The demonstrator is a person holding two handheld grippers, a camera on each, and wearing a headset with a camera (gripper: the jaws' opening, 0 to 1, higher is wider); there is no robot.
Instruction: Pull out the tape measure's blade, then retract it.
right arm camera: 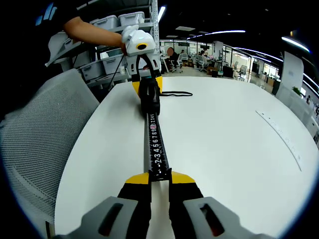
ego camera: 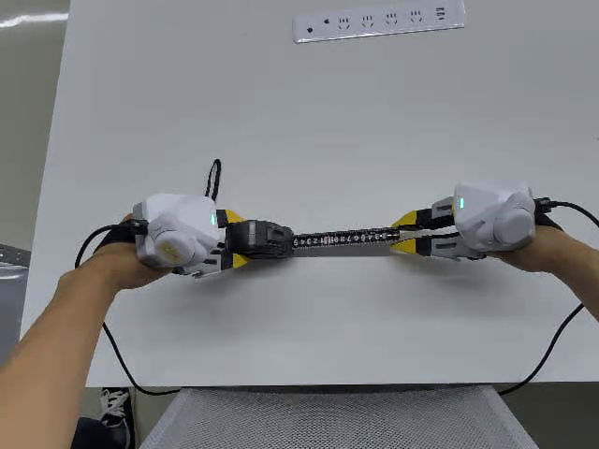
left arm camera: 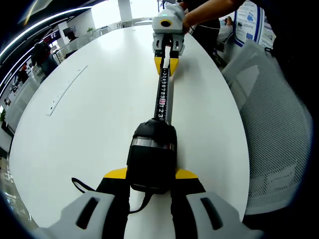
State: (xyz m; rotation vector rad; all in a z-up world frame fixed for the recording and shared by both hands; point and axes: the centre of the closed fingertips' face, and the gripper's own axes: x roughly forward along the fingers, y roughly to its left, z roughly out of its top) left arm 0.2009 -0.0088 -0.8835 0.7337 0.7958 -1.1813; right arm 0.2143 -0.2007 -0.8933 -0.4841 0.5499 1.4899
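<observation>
Around the work we see a large open office, with strip lights (right arm camera: 219,34) on a dark ceiling and shelves of grey bins (right arm camera: 107,22) in the upper left of the right gripper view. Our white table (ego camera: 328,112) takes up most of the head view. A white power strip (ego camera: 379,20) lies along the top edge, right of centre. A grey mesh chair (ego camera: 328,418) sits at the bottom centre, below the table's near edge.

Across the middle of the frame stretches the tape measure (ego camera: 262,238). We hold its black case left of centre in the left gripper (ego camera: 236,239), jaws closed against its sides. The black blade (ego camera: 344,238) runs rightwards to the right gripper (ego camera: 404,235), whose jaws are pinched narrow on its tip. A thin black strap (ego camera: 213,180) loops on the table just above the left gripper.
</observation>
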